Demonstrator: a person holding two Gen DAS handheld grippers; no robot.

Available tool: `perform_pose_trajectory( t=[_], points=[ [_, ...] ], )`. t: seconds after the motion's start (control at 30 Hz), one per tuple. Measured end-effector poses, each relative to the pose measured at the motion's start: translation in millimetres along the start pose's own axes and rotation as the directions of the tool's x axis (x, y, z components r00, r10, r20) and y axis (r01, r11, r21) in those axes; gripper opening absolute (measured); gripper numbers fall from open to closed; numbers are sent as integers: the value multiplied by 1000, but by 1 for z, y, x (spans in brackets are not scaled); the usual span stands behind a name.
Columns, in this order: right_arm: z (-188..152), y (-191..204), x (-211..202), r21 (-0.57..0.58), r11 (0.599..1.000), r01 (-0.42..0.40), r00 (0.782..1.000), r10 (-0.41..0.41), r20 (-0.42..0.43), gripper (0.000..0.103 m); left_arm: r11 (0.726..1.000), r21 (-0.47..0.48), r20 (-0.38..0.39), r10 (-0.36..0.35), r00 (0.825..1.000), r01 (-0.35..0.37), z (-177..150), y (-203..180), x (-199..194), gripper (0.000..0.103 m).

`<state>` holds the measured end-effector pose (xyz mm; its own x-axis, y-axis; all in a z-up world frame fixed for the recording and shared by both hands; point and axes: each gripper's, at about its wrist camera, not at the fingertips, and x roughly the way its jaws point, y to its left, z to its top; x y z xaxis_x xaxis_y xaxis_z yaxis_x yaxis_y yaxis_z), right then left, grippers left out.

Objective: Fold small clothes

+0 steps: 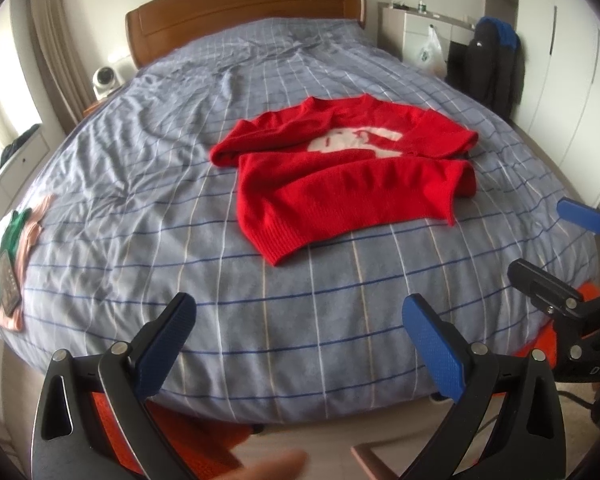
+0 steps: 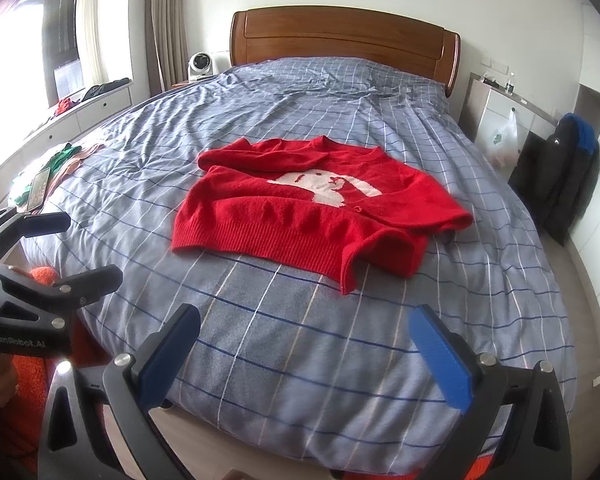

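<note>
A small red knitted sweater [image 1: 340,176] with a white figure on its front lies spread and rumpled in the middle of the bed [image 1: 160,200]; it also shows in the right wrist view [image 2: 300,216]. Its sleeves are partly folded over the body. My left gripper [image 1: 300,324] is open and empty, held above the bed's near edge, well short of the sweater. My right gripper [image 2: 304,344] is open and empty too, also above the near edge. Each gripper shows at the side of the other's view.
A pile of green and pink clothes [image 1: 16,248] with a phone [image 2: 40,190] on top lies at the bed's left edge. A wooden headboard [image 2: 340,36] stands at the far end. A dark jacket [image 2: 560,180] hangs to the right.
</note>
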<state>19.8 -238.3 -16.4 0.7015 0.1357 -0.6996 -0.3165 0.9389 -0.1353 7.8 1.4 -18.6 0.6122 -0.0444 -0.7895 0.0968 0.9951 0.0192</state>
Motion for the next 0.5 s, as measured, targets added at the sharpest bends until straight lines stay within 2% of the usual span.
perform_pose_trajectory(
  t=[0.2, 0.5],
  points=[
    [0, 1, 1, -1, 1000, -3, 1000, 3, -3, 103, 1000, -11, -7, -19, 1000, 19, -1, 0, 3, 103],
    [0, 1, 2, 0, 1000, -3, 1000, 3, -5, 103, 999, -10, 24, -32, 999, 32, -1, -2, 5, 103]
  ],
)
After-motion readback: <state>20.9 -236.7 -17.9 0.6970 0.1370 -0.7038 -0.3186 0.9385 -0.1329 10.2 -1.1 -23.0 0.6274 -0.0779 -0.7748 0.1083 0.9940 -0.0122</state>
